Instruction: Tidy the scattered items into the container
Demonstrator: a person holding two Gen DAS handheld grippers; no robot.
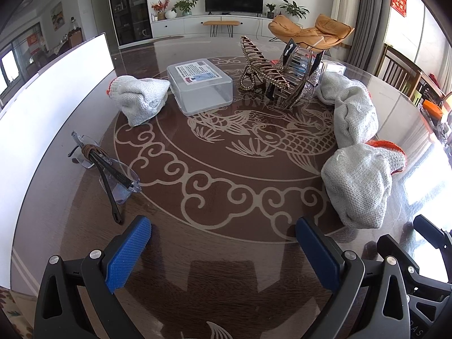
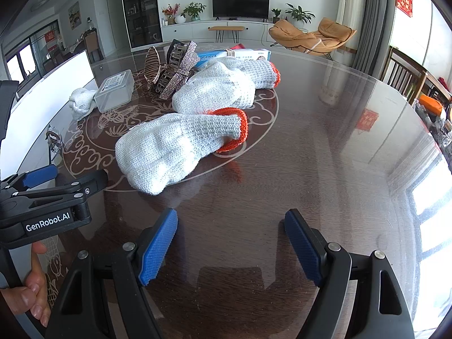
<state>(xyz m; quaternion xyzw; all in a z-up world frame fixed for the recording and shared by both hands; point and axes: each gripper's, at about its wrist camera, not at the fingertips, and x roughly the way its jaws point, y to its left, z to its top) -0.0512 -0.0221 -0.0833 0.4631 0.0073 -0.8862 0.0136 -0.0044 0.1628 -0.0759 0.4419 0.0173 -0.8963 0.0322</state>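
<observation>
Left wrist view: left gripper (image 1: 223, 243) hangs over bare table (image 1: 226, 254), fingers (image 1: 127, 254) spread wide, holding nothing.
Right wrist view: right gripper (image 2: 231, 243) also over bare table, fingers (image 2: 158, 248) well apart and empty; a person's hand (image 2: 34, 291) grips the other tool's handle at the left edge.
Container: clear plastic box (image 1: 200, 84) sits towards the far side, label on top; it looks closed and I see nothing inside it.
Progress: judged as not begun, since every item lies outside the box.
Gloves: one knit glove (image 1: 141, 99) touches the box's left side; near glove (image 2: 169, 152) and far glove (image 2: 223, 84), both orange-cuffed, lie close together on the right.
Hair clips: two large jewelled hair clips (image 1: 279, 70) stand just right of the box.
Glasses: clear safety glasses (image 1: 113, 169) lie on the left with a brown hair tie (image 1: 90, 149) looped round one arm.
Left to do: open the box, then move everything in.
</observation>
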